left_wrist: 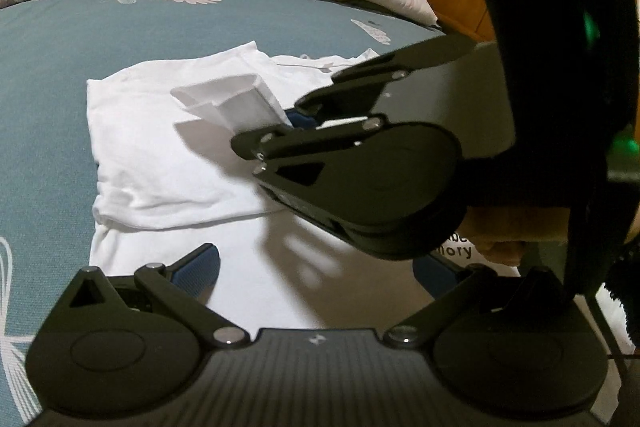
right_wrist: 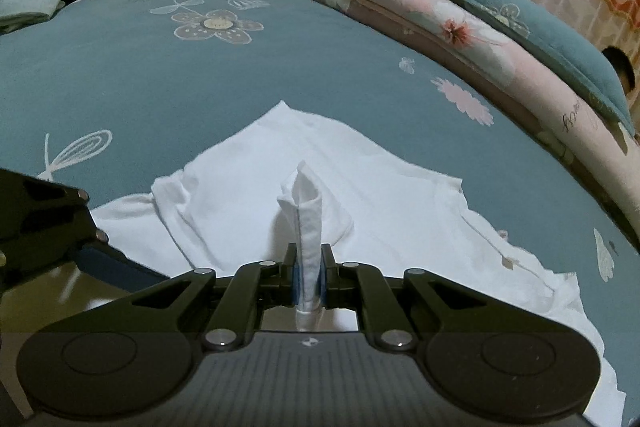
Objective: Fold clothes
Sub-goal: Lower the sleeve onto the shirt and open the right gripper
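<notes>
A white shirt (right_wrist: 256,187) lies on the blue bed (right_wrist: 160,79). The right gripper (right_wrist: 308,273) pinches a raised fold of it; the left gripper (left_wrist: 316,267) hangs wide, holding nothing.

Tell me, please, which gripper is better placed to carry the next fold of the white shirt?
Right. The right gripper is already shut on a bunched edge of the shirt, lifted off the bed. The left gripper stands open over the near part of the shirt, holding nothing, so it would probably first need a grasp.
</notes>
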